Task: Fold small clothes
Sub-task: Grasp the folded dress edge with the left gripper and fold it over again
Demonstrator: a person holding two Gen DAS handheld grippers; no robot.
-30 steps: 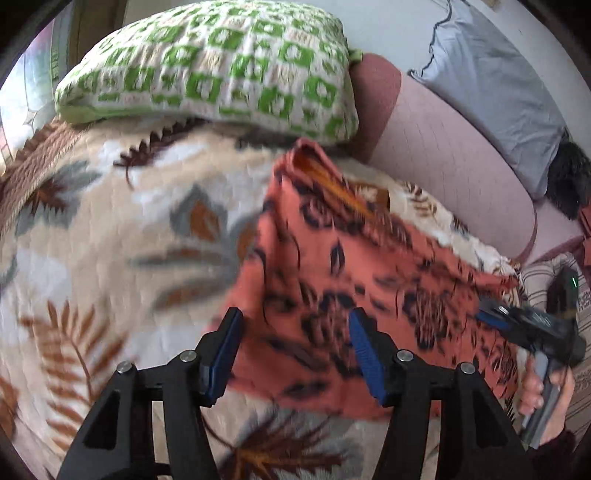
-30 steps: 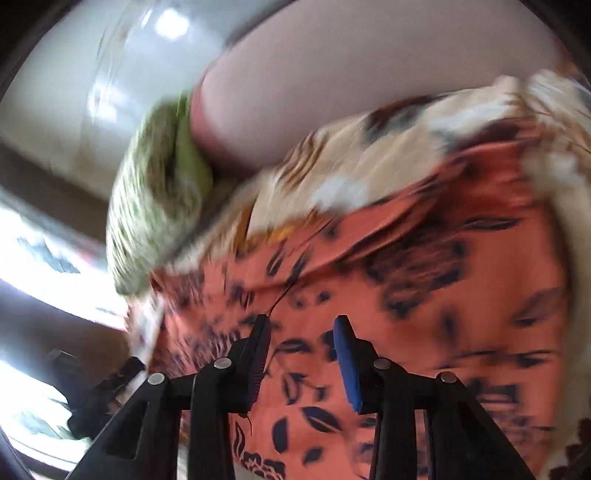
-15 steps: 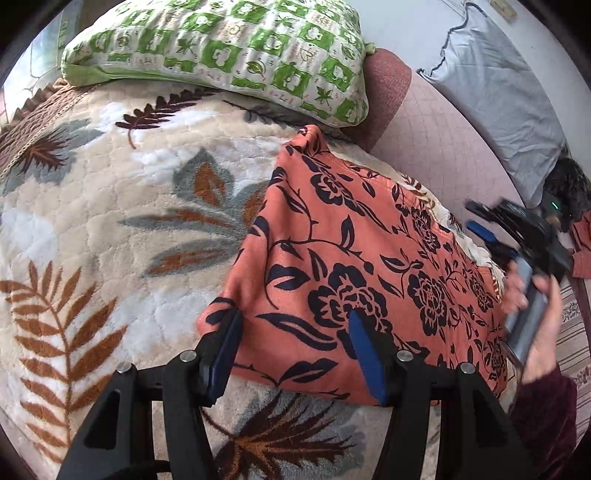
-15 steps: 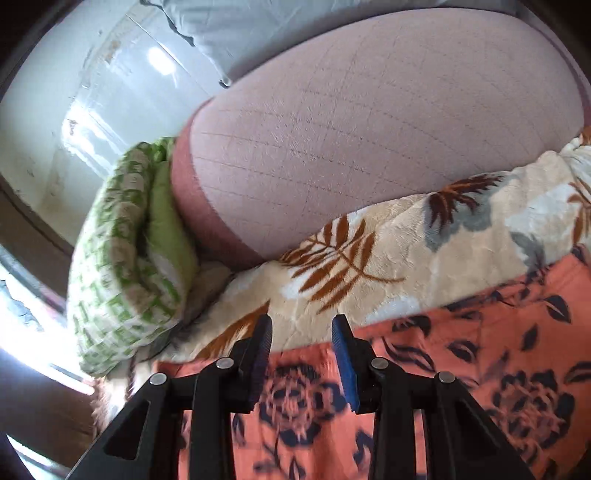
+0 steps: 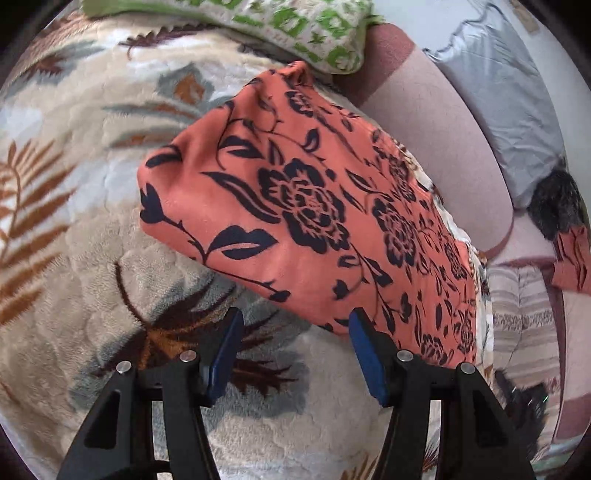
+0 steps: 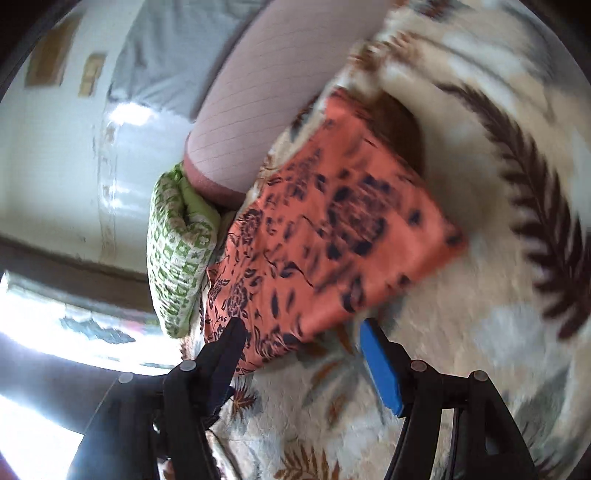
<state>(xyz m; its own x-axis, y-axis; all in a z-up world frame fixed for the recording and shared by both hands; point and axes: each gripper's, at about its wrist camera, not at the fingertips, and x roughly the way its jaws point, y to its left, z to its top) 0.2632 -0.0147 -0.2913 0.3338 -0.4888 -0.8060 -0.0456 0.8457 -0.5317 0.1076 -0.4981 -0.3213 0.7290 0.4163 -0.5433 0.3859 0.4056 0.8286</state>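
An orange cloth with a dark floral print (image 5: pixel 306 206) lies folded on the cream leaf-patterned blanket (image 5: pixel 92 258). My left gripper (image 5: pixel 293 347) is open and empty, its blue pads just short of the cloth's near edge. In the right wrist view the same cloth (image 6: pixel 325 240) lies flat and blurred. My right gripper (image 6: pixel 303 354) is open and empty, its fingers either side of the cloth's near corner, just short of it.
A green-and-white checked pillow (image 5: pixel 288 26) lies behind the cloth, and shows in the right wrist view (image 6: pixel 177 251). A pink bolster (image 5: pixel 436 140) and a grey pillow (image 5: pixel 509 99) lie at the right. Another orange floral piece (image 5: pixel 572 258) sits at the far right.
Both grippers have pulled back off the cloth toward its near edges. The right gripper has opened wider and swung round over the blanket. The cloth now lies still.
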